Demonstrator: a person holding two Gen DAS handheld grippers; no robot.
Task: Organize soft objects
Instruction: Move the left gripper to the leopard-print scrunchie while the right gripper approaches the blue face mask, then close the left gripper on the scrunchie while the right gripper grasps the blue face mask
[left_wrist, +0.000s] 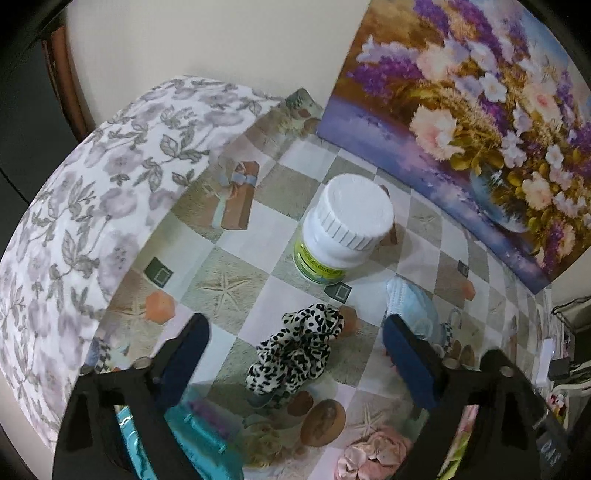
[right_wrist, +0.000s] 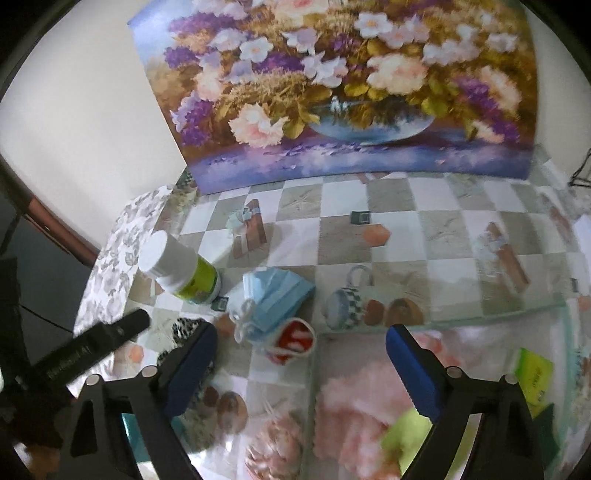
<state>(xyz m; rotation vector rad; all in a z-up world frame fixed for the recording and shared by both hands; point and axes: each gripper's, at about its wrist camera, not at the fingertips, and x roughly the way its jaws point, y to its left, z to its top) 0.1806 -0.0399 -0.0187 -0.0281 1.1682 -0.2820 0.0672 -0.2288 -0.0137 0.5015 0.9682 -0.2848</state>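
Checkered oilcloth covers the bench (left_wrist: 258, 236), where a limp, light leopard-print scrunchie (left_wrist: 295, 354) lies just before the white bottle (left_wrist: 343, 229), between the left hand-held gripper's (left_wrist: 295, 354) apart fingers, best pinched mid-bunch.

I am seeing the counter (left_wrist: 280, 243) carrying a white bottle (left_wrist: 341, 230); the leopard scrunchie (left_wrist: 295, 354) is lying near it, the blue mask (right_wrist: 275, 299) just beside it.

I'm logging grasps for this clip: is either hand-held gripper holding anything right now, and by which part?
Nothing is held. The left hand-held gripper is open, its fingers either side of the leopard-print scrunchie without touching it. The right hand-held gripper is open too.
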